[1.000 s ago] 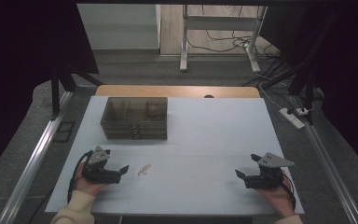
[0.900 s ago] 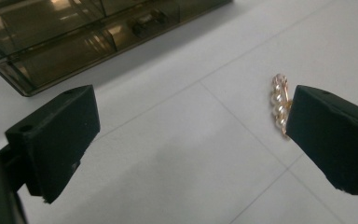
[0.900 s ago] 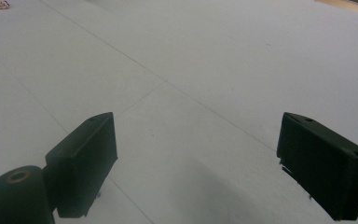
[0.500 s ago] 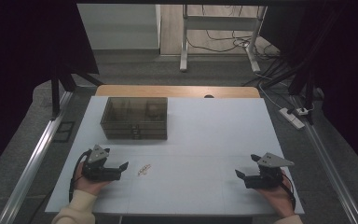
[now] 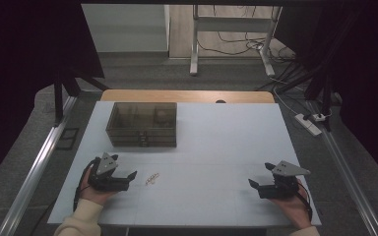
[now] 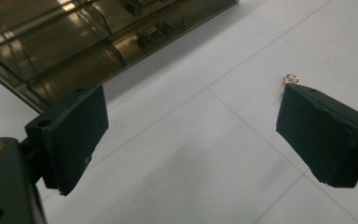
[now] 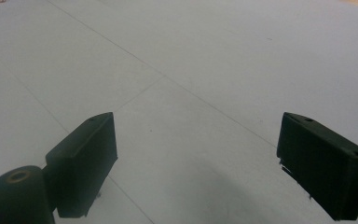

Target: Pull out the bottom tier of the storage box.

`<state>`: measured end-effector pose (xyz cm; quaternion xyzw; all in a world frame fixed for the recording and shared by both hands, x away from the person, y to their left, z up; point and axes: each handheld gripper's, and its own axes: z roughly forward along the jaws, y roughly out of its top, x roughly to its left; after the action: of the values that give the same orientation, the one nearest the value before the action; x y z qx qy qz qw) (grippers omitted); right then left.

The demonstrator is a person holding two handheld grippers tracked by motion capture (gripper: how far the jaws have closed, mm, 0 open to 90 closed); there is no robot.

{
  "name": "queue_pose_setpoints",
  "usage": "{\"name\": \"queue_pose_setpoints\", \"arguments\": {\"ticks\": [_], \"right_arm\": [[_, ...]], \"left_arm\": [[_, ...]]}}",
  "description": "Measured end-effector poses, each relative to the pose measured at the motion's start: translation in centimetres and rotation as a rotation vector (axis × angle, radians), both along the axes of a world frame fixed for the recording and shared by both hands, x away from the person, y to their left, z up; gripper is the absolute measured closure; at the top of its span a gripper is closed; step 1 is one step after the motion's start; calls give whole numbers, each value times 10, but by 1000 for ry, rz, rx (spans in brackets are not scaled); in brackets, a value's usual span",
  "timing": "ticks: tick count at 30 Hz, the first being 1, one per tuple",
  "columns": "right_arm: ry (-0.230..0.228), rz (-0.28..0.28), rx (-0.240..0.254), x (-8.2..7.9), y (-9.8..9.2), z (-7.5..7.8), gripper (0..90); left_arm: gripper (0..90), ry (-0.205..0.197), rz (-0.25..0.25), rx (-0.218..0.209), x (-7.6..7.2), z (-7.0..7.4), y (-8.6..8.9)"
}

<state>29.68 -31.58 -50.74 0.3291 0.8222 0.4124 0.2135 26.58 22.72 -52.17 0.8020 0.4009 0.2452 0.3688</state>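
Both grippers are held spread; left gripper (image 5: 130, 176) is best lowered squarely over the small chain (image 5: 152, 179), then closed gently.

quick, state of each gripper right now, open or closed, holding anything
Left gripper: open, jaws wide apart, holding nothing; a small chain lies on the table just ahead of it.
Right gripper: open, holding nothing, bare table between its jaws.

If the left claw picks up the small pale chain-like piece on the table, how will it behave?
The chain-like piece looks tiny and linked, so it probably hangs floppy and weighs little. A thin ring shows at its end, so it may slip from the wide, open left claw. Lying flat, it seems unlikely to roll.
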Motion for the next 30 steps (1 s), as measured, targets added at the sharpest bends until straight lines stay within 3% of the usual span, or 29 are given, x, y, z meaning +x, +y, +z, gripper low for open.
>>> {"name": "queue_pose_setpoints", "arguments": {"ticks": [3, 10, 15, 30], "right_arm": [[1, 3, -3, 0, 1, -1, 121], [6, 6, -13, 0, 1, -1, 122], [6, 10, -12, 1, 1, -2, 123], [13, 11, -20, 1, 2, -3, 126]], "left_arm": [[101, -28, -7, 29, -1, 0, -1], [113, -44, -16, 49, 0, -1, -2], [112, -61, -22, 87, 0, -2, -3], [125, -80, -31, 111, 4, -4, -6]]}}
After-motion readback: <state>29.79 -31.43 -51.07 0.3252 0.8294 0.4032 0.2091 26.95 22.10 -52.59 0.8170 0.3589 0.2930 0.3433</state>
